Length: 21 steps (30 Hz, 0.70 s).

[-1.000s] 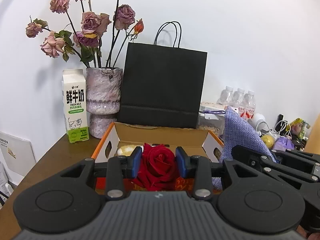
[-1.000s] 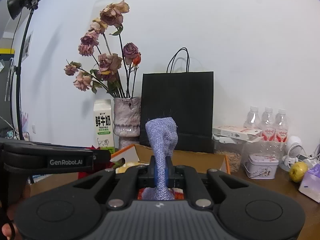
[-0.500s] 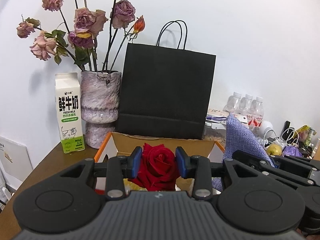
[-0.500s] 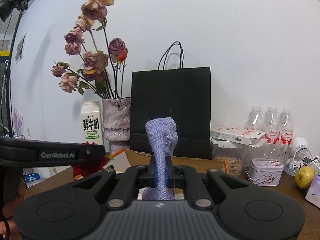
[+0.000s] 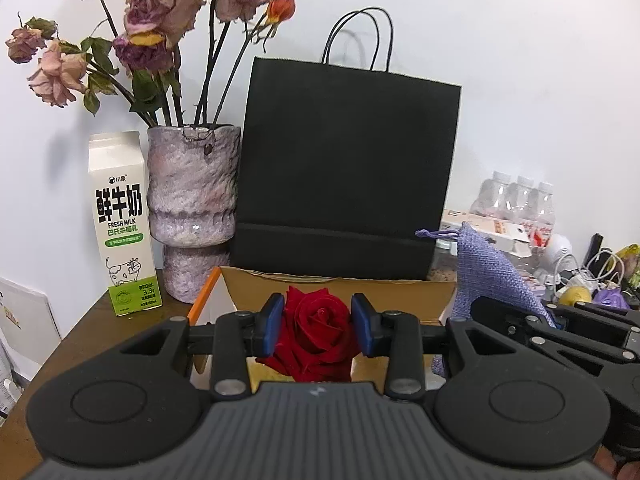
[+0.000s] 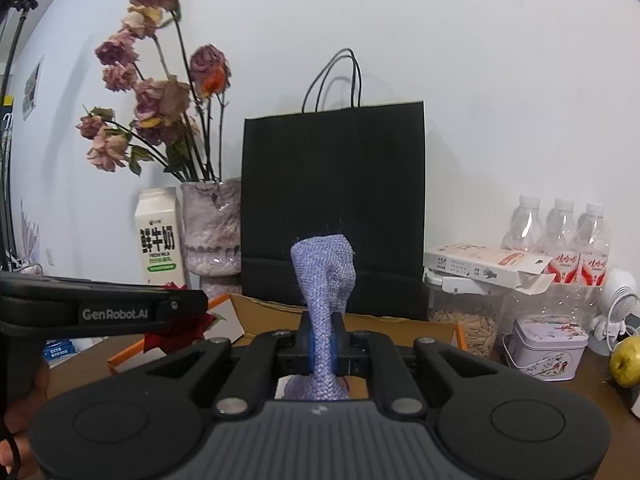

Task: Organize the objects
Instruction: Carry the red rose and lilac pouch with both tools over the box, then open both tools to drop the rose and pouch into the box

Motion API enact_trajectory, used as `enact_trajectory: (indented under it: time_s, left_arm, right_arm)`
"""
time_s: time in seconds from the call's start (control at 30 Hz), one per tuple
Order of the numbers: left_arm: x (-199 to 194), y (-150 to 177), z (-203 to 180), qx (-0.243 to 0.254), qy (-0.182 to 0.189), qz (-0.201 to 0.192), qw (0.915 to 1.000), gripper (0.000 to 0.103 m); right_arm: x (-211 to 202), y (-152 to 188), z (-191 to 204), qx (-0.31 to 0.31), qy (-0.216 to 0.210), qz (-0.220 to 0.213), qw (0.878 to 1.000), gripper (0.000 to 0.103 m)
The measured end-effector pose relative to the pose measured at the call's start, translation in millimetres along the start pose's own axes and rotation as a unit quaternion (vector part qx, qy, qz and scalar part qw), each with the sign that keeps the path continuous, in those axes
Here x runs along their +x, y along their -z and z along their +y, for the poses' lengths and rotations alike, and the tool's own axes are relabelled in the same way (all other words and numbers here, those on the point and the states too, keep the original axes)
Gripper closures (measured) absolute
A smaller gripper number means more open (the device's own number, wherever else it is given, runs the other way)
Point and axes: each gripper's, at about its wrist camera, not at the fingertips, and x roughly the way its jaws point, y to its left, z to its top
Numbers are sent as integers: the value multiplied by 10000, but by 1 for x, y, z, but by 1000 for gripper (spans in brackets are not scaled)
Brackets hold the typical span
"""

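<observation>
Red velvet-like petals of an artificial rose bloom (image 5: 318,330) sit pinched between the blue pads of the left hand-held gripper (image 5: 318,326), whose fingers are closed in on the flower from both sides, holding it above the open orange-edged cardboard box (image 5: 340,292). The right hand-held gripper (image 6: 322,346) is clamped nearly shut on a lilac woven burlap drawstring pouch (image 6: 324,276), which stands up out of the pads with its top flaring; in the left view the same pouch (image 5: 486,268) shows just right of the rose, over the box's right side. The box lies on a brown wooden surface (image 5: 92,332). Behind it stands a tall black paper carrier bag with cord handles (image 5: 348,168), and to its left a mottled lilac ceramic vase of dried roses (image 5: 192,208) beside a white and green fresh-milk carton (image 5: 122,224). Clear water bottles (image 6: 560,236) stand at the right.
</observation>
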Motion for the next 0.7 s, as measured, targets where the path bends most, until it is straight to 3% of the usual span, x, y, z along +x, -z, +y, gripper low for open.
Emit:
enact_trajectory:
  time_s: [0.33, 0.4, 0.47, 0.53, 0.57, 0.6, 0.63, 0.67, 0.7]
  left_arm:
    - [34, 0, 6, 35, -57, 176, 9998, 64]
    - [39, 2, 7, 57, -53, 193, 9998, 62]
    - [42, 4, 6, 76, -76, 200, 9997, 55]
    - [43, 4, 5, 110, -113, 155, 9998, 25]
    - [43, 5, 5, 120, -152, 98, 9998, 17]
    - [42, 5, 5, 119, -206, 42, 9997, 5]
    - [41, 5, 5, 95, -246, 2, 9997, 0]
    - [40, 4, 6, 58, -264, -38, 9996, 0]
    - [40, 4, 8, 12, -263, -43, 9996, 0]
  right_arm:
    - [39, 7, -8, 59, 23, 382, 9993, 96]
    - [42, 9, -10, 85, 55, 410, 9991, 89]
    - [46, 10, -13, 117, 86, 453, 9989, 85]
    - [49, 11, -15, 130, 131, 493, 9986, 82]
    - [50, 11, -16, 142, 171, 500, 9985, 70]
    - [51, 12, -17, 147, 229, 495, 9984, 51]
    - [51, 12, -18, 144, 297, 487, 9983, 40]
    - [51, 12, -18, 143, 363, 492, 9980, 18]
    - [52, 12, -18, 133, 422, 497, 9978, 6]
